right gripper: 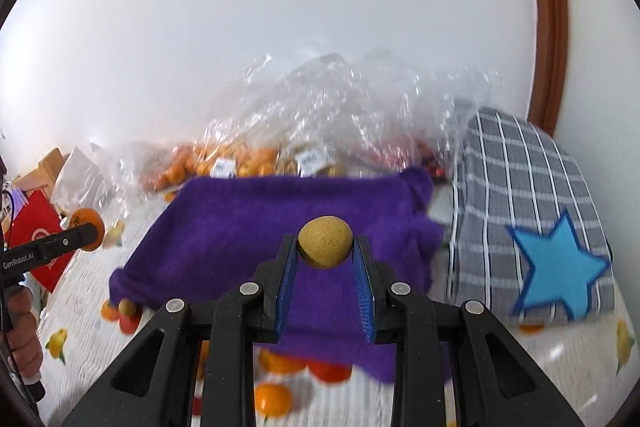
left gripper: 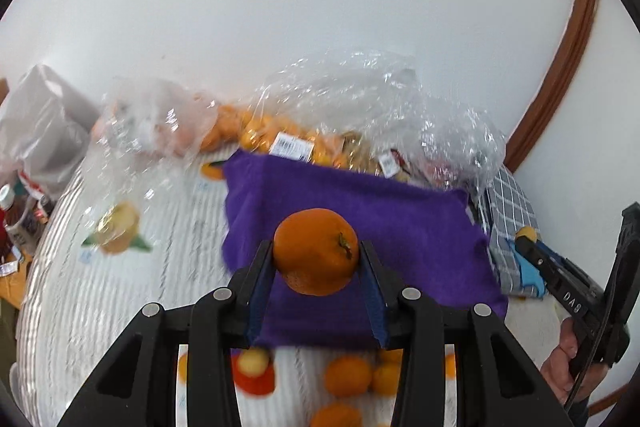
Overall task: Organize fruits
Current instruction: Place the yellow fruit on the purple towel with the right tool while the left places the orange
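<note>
My left gripper [left gripper: 317, 254] is shut on an orange [left gripper: 315, 251] and holds it above a purple cloth [left gripper: 400, 227]. My right gripper [right gripper: 325, 247] is shut on a small tan-yellow round fruit [right gripper: 325, 241] above the same purple cloth [right gripper: 240, 227]. The left gripper with its orange also shows at the left edge of the right wrist view [right gripper: 86, 229]. The right gripper with its fruit shows at the right in the left wrist view [left gripper: 528, 237]. Loose oranges [left gripper: 347, 375] and a red-yellow fruit [left gripper: 254, 371] lie on the table near the cloth's front edge.
Clear plastic bags of oranges [left gripper: 256, 135] stand behind the cloth against the white wall. A grey checked cloth with a blue star [right gripper: 532, 227] lies to the right. A red bag [right gripper: 36, 243] and bottles [left gripper: 12, 211] stand at the left.
</note>
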A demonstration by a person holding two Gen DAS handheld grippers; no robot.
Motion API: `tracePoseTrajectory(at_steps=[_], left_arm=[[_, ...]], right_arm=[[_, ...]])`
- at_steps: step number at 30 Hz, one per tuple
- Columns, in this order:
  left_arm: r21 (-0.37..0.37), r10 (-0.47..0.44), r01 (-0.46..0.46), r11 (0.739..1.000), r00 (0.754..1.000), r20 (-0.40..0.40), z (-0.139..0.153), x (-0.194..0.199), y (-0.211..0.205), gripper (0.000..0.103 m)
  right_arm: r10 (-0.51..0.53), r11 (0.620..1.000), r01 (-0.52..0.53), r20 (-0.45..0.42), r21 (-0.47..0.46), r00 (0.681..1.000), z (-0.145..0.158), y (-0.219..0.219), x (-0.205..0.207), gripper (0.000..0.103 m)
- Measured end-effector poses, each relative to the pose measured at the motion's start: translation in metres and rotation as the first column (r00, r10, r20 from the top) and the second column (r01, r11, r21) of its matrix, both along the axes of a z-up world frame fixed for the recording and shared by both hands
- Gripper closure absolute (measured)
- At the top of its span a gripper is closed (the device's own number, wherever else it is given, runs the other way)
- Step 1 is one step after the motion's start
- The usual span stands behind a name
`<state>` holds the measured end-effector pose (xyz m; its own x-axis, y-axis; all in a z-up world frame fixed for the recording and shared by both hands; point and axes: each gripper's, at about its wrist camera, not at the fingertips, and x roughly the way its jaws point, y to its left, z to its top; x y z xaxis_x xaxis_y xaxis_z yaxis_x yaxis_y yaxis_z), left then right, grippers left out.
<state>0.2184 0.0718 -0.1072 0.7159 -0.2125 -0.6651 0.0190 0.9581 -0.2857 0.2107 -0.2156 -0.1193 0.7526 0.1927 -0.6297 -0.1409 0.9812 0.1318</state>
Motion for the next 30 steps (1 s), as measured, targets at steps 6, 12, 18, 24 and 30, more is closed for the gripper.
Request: tracePoseTrajectory(at_steps=[6, 12, 18, 24, 30], left_arm=[[-0.03, -0.012, 0.011, 0.999, 1.0, -0.023, -0.008, 0.047, -0.015, 0.064], [-0.037, -0.019, 0.015, 0.999, 0.995, -0.101, -0.044, 0.084, -0.025, 0.064], [-0.013, -0.026, 0.024, 1.0, 0.981, -0.191, -0.075, 0.101, -0.028, 0.064], [0.0, -0.028, 0.029, 1.0, 0.976, -0.216, -0.081, 0.101, -0.029, 0.064], [0.023, -0.035, 0.042, 0.999, 0.971, -0.235, -0.088, 0.102, -0.035, 0.064]], right_arm=[[0.001, 1.0, -0.001, -0.01, -0.003, 1.0, -0.009, 0.001, 0.038, 0.075], [0.011, 1.0, -0.013, -0.089, -0.02, 0.996, -0.042, 0.007, 0.07, 0.075], [0.018, 0.998, -0.028, -0.17, -0.055, 0.985, -0.073, 0.008, 0.082, 0.075], [0.005, 0.999, -0.015, -0.219, -0.041, 0.976, -0.087, 0.002, 0.088, 0.075], [-0.007, 1.0, -0.001, -0.257, -0.031, 0.966, -0.099, -0.002, 0.091, 0.075]])
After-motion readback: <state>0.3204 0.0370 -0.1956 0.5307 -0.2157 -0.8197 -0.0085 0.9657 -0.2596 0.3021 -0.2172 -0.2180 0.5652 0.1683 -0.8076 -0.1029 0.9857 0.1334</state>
